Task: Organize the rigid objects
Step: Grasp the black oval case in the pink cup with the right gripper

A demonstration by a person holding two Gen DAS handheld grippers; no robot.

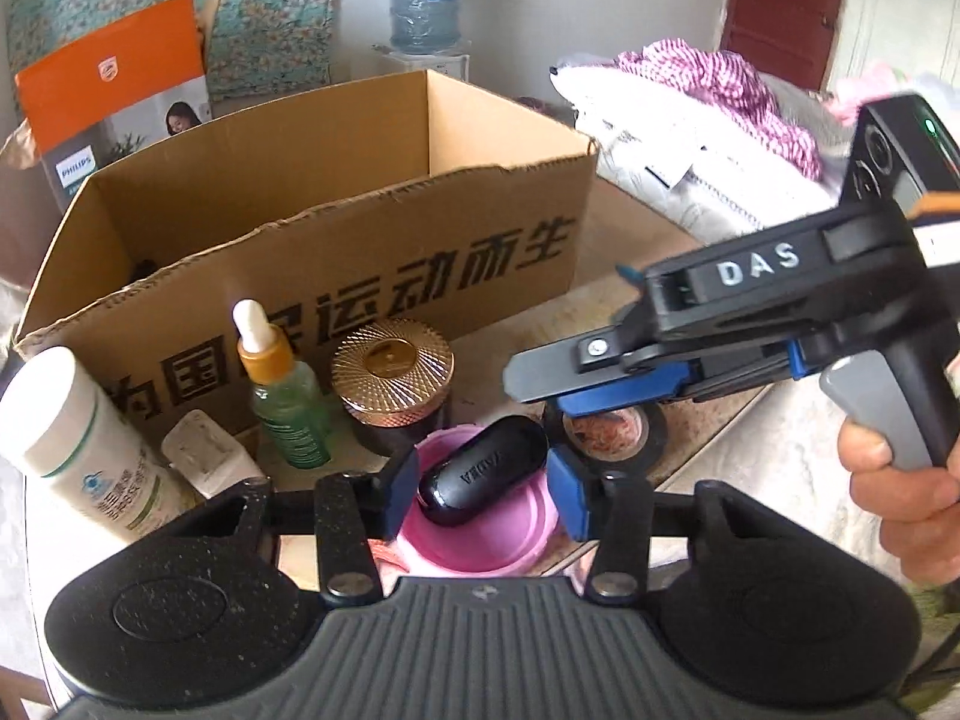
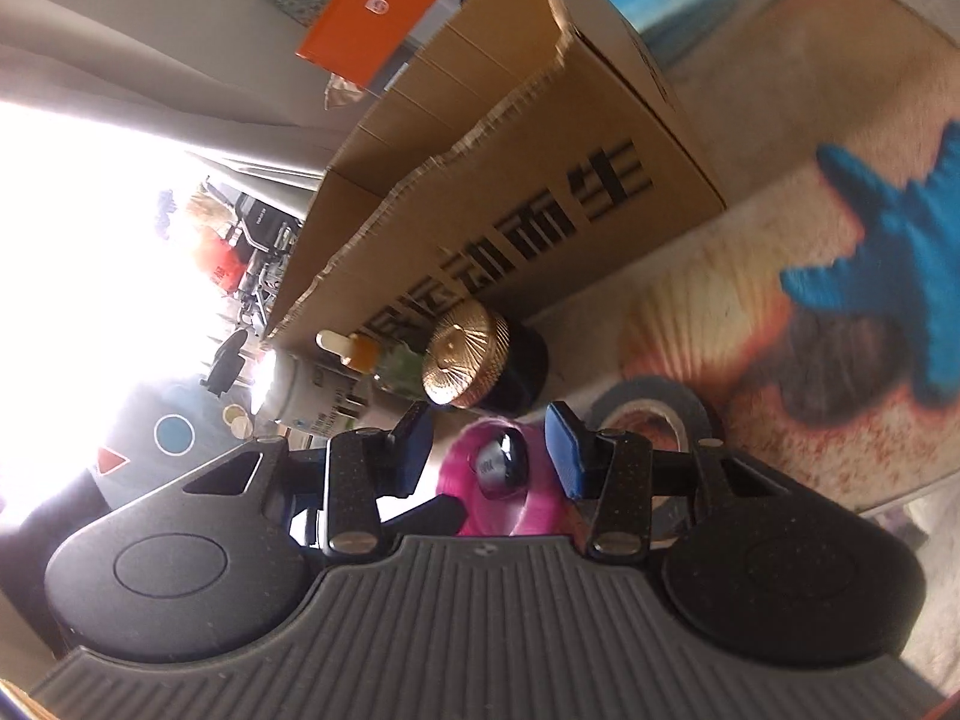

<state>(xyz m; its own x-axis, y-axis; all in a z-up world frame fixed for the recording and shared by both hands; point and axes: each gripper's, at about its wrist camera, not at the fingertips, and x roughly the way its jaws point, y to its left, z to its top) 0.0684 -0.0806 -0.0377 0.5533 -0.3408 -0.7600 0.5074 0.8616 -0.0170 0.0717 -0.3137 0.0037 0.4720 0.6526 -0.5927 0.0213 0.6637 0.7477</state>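
Observation:
A pink dish [image 1: 480, 546] holds a black oval case [image 1: 480, 474] on the table in front of the cardboard box [image 1: 336, 276]. My left gripper [image 1: 486, 492] straddles the dish, its blue pads [image 1: 402, 492] level with the rim on both sides. I cannot tell whether they press on it. My right gripper [image 1: 522, 378], held by a hand [image 1: 900, 480], reaches in from the right above a black tape roll [image 1: 606, 432] and is open and empty. In the right wrist view, the right gripper [image 2: 489, 456] frames the dish [image 2: 462, 480] and case [image 2: 501, 462]; the tape roll [image 2: 648, 420] lies beside them.
Before the box stand a white bottle [image 1: 78, 444], a small white plug-like block [image 1: 204, 456], a green dropper bottle [image 1: 288, 396] and a gold-lidded dark jar [image 1: 390, 378]. An orange-and-white carton [image 1: 114, 102] leans behind. Folded cloth [image 1: 708, 138] lies at the back right. Box [image 2: 480, 180] and jar [image 2: 462, 360] show in the right view.

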